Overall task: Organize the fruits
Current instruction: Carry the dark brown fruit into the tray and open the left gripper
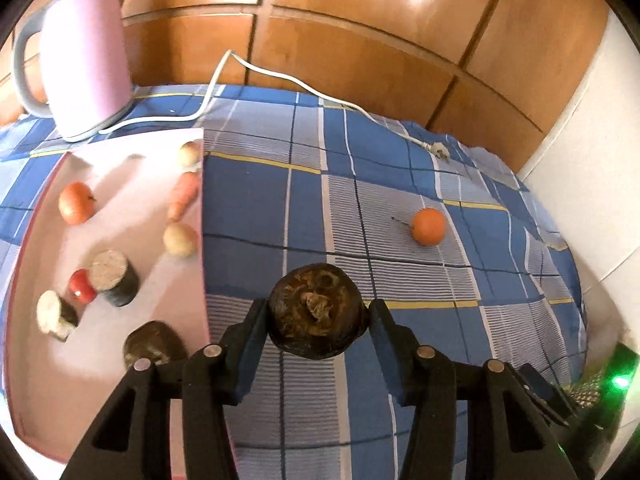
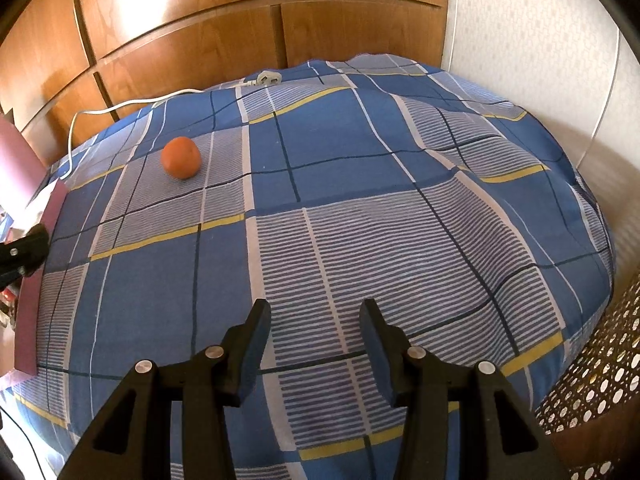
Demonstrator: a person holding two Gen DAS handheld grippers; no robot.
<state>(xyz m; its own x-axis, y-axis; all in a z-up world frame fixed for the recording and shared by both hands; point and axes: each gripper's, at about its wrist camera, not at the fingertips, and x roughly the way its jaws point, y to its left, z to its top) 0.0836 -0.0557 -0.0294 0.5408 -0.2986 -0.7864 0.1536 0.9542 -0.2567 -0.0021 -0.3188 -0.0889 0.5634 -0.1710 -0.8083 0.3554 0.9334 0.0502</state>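
Left gripper (image 1: 318, 312) clamps a dark, rough round piece (image 1: 318, 316) above the plaid cloth (image 1: 360, 184), just right of the pink tray (image 1: 120, 216). We carry it level over the tray's edge and lower it into a bare patch, clear of the pieces there. Right gripper (image 2: 314, 316) hangs empty, jaws apart; an orange (image 2: 181, 157) waits on the cloth.

Pink kettle (image 1: 86, 56), white cord (image 1: 304, 86), checked cloth (image 1: 400, 184)
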